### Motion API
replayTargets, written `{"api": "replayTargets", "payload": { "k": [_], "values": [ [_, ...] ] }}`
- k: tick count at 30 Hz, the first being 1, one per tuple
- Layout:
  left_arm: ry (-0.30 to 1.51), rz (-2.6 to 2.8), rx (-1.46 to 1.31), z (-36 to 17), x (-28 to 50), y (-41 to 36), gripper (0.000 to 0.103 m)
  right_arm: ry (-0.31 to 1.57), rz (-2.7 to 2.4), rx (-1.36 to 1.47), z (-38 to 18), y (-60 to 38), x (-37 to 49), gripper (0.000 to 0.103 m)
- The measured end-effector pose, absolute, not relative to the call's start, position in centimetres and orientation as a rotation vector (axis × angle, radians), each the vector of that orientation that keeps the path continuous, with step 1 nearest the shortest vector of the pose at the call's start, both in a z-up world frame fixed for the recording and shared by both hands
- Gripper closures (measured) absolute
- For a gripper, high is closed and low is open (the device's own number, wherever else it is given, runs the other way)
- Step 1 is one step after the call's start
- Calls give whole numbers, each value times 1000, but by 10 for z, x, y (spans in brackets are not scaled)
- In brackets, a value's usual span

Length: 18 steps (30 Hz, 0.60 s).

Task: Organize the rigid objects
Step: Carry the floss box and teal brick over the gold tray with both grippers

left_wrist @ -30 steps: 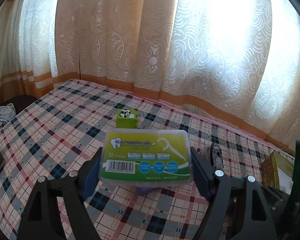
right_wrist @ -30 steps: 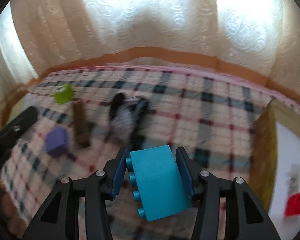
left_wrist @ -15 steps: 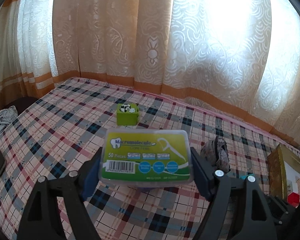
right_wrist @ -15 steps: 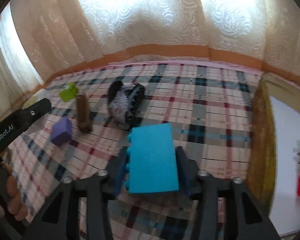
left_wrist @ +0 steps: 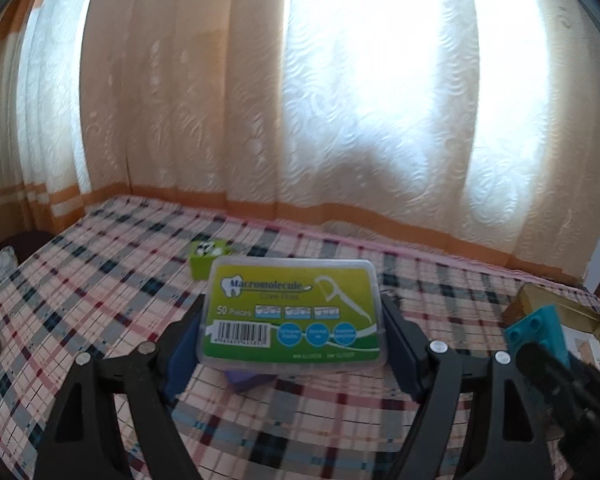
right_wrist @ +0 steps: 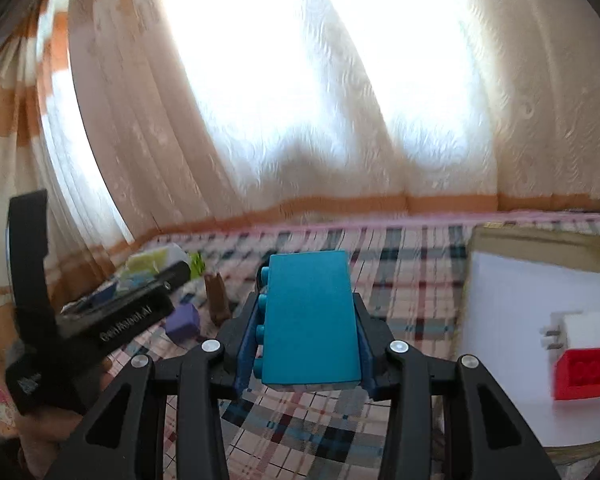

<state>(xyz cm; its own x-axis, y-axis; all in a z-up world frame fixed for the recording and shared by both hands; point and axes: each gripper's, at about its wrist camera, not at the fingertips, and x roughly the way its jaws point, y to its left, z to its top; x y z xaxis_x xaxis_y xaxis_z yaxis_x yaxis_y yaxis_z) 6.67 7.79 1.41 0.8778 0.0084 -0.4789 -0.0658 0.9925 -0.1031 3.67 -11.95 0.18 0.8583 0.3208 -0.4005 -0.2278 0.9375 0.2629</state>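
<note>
My left hand-held gripper (left_wrist: pixel 292 344) clamps a floss pick box (left_wrist: pixel 292 312) above the plaid bed (left_wrist: pixel 100 300). My right hand-held gripper (right_wrist: pixel 308 320) grips a teal brick (right_wrist: pixel 310 316), its jaws pressed on the brick's sides, near the gold-rimmed tray (right_wrist: pixel 512 280). In the tray: a red brick (right_wrist: pixel 584 372) and a white plug (right_wrist: pixel 580 330). Left on the bed: purple block (right_wrist: pixel 184 322), brown piece (right_wrist: pixel 218 298), green box (left_wrist: pixel 208 254). Sorting seems partly done.
</note>
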Motion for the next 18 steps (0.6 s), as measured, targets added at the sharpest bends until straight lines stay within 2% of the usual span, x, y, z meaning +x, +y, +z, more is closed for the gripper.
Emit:
{"api": "replayTargets", "payload": {
  "k": [18],
  "values": [
    [442, -14, -125, 16, 45, 34, 23, 364, 7, 98, 14, -167, 17, 59]
  ]
}}
